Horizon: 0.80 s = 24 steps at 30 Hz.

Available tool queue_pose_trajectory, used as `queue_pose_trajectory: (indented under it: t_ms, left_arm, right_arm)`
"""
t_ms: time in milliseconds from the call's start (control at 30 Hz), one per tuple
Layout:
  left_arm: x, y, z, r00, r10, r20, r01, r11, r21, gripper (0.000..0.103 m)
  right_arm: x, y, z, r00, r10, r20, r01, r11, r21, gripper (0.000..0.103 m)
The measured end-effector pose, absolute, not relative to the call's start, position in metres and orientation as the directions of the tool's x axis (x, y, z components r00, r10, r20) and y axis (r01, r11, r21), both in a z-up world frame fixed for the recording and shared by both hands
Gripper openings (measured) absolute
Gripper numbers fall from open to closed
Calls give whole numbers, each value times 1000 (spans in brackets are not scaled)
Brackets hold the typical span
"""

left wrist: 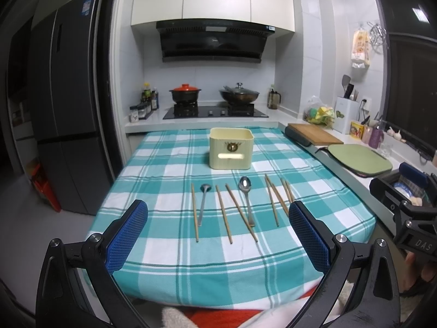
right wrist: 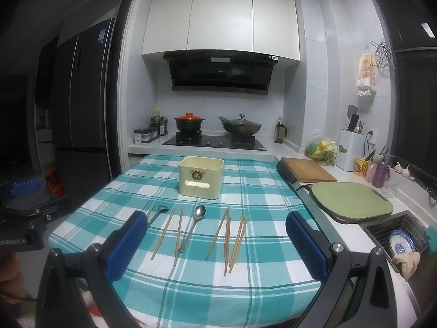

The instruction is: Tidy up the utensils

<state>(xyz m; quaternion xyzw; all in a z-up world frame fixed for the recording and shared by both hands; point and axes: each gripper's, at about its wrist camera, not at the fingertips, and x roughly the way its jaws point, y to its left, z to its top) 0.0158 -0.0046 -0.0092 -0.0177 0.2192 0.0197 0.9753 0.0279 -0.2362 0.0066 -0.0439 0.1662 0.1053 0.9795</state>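
Note:
A cream utensil box (left wrist: 231, 148) (right wrist: 201, 178) stands upright on the teal checked tablecloth (left wrist: 164, 164) (right wrist: 262, 191). In front of it lie several wooden chopsticks (left wrist: 222, 213) (right wrist: 226, 236), a small ladle (left wrist: 203, 202) (right wrist: 158, 213) and a steel spoon (left wrist: 245, 194) (right wrist: 194, 224) in a row. My left gripper (left wrist: 218, 218) is open and empty, held above the table's near edge. My right gripper (right wrist: 214, 232) is open and empty, also near the front edge. The right gripper's body shows at the right of the left wrist view (left wrist: 407, 205).
A stove with a red-lidded pot (left wrist: 185, 94) and a wok (left wrist: 239, 94) sits behind the table. To the right are a wooden board (right wrist: 308, 172), a green cutting board (right wrist: 352, 202) and a sink with a blue plate (right wrist: 401, 242). A dark fridge (left wrist: 68, 109) stands left.

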Motion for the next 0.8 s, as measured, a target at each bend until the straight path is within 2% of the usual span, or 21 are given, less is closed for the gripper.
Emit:
queue_pose_trajectory:
  t_ms: [800]
  left_arm:
    - [18, -8, -10, 901, 32, -433, -45, 999, -21, 103]
  right_arm:
    - [32, -239, 7, 918, 193, -345, -221, 974, -43, 103]
